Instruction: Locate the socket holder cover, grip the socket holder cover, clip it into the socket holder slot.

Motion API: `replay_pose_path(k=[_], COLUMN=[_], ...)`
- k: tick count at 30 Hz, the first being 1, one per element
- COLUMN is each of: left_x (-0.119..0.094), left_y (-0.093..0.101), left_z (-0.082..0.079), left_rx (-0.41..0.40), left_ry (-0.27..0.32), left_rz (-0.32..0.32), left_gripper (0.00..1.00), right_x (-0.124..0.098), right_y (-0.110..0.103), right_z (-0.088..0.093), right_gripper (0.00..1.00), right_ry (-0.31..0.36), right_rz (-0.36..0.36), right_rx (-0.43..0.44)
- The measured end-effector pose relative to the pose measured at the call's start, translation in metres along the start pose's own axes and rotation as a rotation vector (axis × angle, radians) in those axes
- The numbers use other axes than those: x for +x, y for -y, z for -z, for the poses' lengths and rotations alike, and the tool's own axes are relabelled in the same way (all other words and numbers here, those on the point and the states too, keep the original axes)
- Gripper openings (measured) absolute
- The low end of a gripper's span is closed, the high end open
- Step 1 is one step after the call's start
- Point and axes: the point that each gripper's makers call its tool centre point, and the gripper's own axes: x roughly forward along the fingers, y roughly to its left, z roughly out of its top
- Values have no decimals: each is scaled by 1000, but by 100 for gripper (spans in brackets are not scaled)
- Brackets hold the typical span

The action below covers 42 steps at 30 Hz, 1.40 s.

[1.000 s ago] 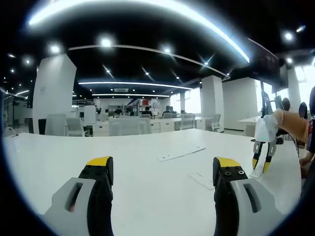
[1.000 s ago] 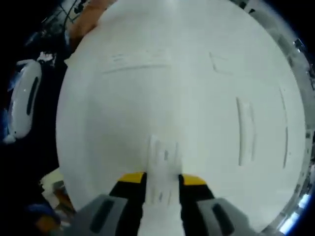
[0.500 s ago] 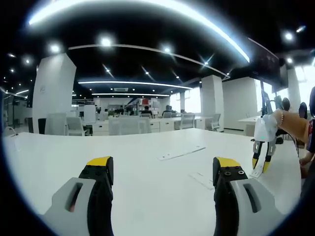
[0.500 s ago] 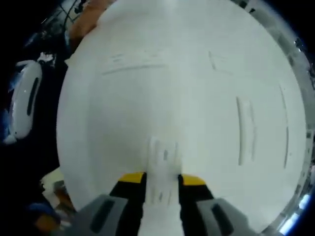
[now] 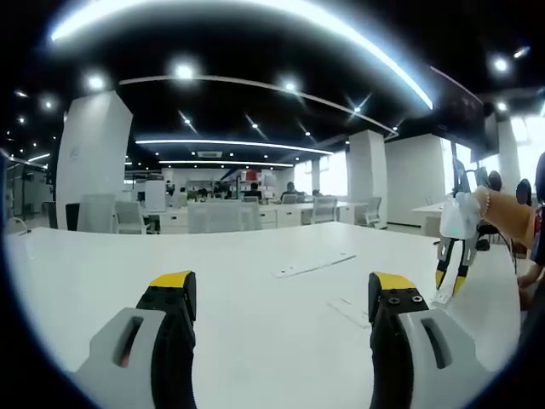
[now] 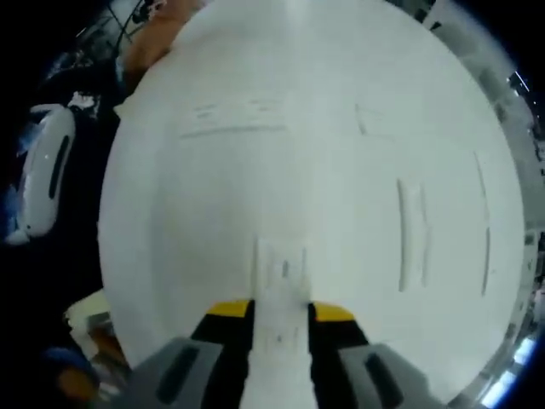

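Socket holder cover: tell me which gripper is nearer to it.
Right. The right gripper is shut on the cover, holding it over the table. The left gripper is open and apart from it, off to the side.

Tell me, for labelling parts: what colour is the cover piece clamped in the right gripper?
White, seen best in the right gripper view: the socket holder cover in the right gripper.
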Motion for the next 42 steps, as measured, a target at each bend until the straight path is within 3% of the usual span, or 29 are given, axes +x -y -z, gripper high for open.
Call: replay_pose_path(k=[11,27,42], left_x=[-1,-2,-3], left_y=[1,1,-3], left_z=[-2,0,0], left_rx=[-3,-2,-4], left_ry=[8,3,2], left_rz=[3,-1,-6], left_gripper=[82,82,82], right_x=[-18,-24,-24], right_y=[6,28,68], right_z=[1,31,61], right_gripper=[26,26,26], right_ry=[13,-4,-51], right_rz=[24,3,31], right_rx=[-23,-96,-86])
